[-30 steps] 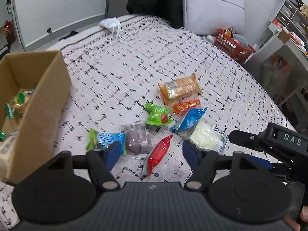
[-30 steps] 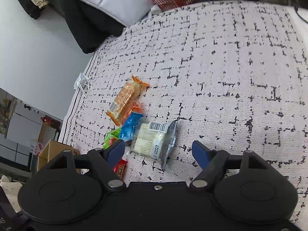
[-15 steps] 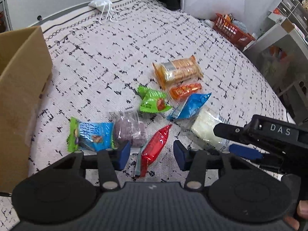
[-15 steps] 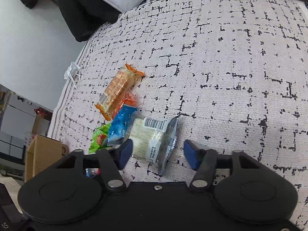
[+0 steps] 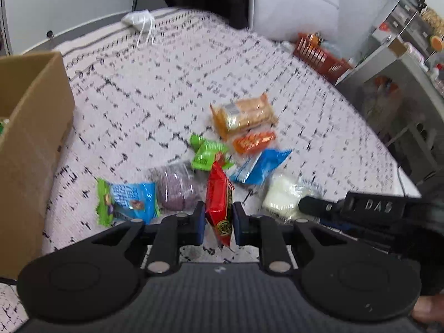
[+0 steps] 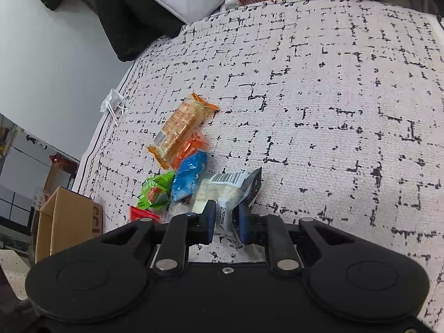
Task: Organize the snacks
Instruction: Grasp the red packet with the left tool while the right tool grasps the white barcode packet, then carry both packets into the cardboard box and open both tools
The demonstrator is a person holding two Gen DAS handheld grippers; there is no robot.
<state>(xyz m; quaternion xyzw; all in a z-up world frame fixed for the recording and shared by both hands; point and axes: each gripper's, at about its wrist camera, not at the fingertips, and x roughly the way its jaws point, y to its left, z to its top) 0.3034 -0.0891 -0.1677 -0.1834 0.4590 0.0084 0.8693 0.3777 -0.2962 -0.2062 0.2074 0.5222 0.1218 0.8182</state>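
On the patterned bedspread (image 5: pixel 144 88) lie several snack packets. My left gripper (image 5: pixel 219 212) has its jaws closing, pads pressing a red packet (image 5: pixel 219 194) that stands tilted up between them. Around it are a purple bun in clear wrap (image 5: pixel 174 190), a blue-green packet (image 5: pixel 127 198), a green one (image 5: pixel 208 154), a blue one (image 5: pixel 260 165) and orange cracker packs (image 5: pixel 244 115). My right gripper (image 6: pixel 226 217) is likewise closing, pinching the near edge of a white barcoded packet (image 6: pixel 222 191). A cardboard box (image 5: pixel 33 127) with snacks inside stands at the left.
A white face mask (image 5: pixel 138 19) lies near the bed's far edge. A grey pillow (image 5: pixel 294 5) and a red basket (image 5: pixel 319 55) sit at the far right, with shelving (image 5: pixel 402 69) beyond the bed's right edge.
Both grippers went from wide open to shut. The left one closed on the red packet and tipped it up; the right one closed on the white packet's edge.
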